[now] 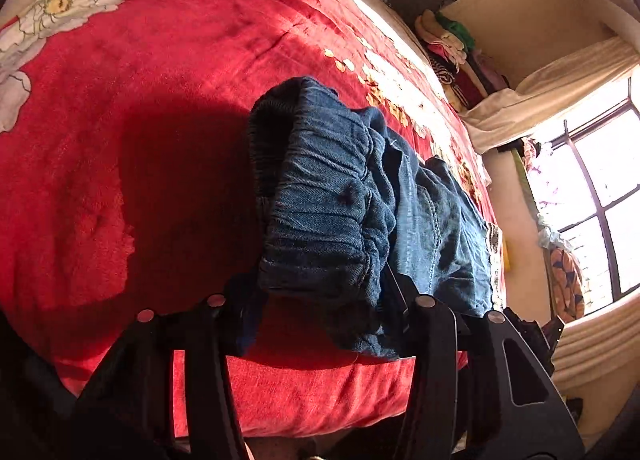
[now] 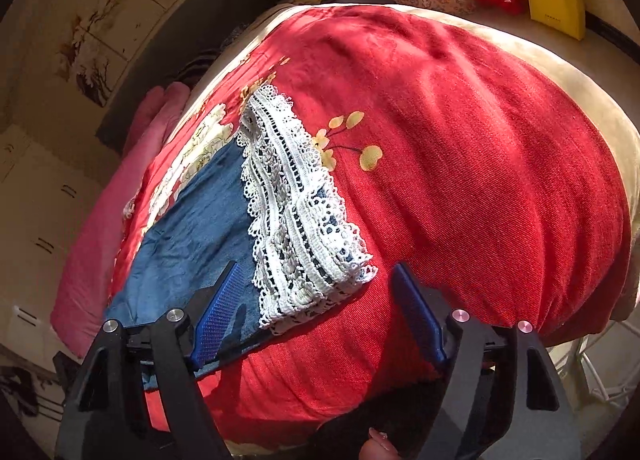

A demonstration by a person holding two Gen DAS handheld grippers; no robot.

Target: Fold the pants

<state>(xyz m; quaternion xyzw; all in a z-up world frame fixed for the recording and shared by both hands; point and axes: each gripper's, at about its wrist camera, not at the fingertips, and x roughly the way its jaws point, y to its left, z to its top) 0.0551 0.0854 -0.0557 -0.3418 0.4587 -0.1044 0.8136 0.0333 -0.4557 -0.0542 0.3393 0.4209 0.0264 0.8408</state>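
Both grippers are seen low over a red floral blanket [image 2: 460, 139] spread on a bed. Left gripper [image 1: 320, 300] is closed on the gathered elastic waistband [image 1: 320, 211] of the denim pants [image 1: 432, 219], which are laid out toward the window-side edge. Right gripper [image 2: 316, 308] is held open, blue pads [image 2: 218, 312] straddling the white lace hem [image 2: 296, 211] without pressing it. Wide bare blanket is left to the hem's right, and beyond the waistband.
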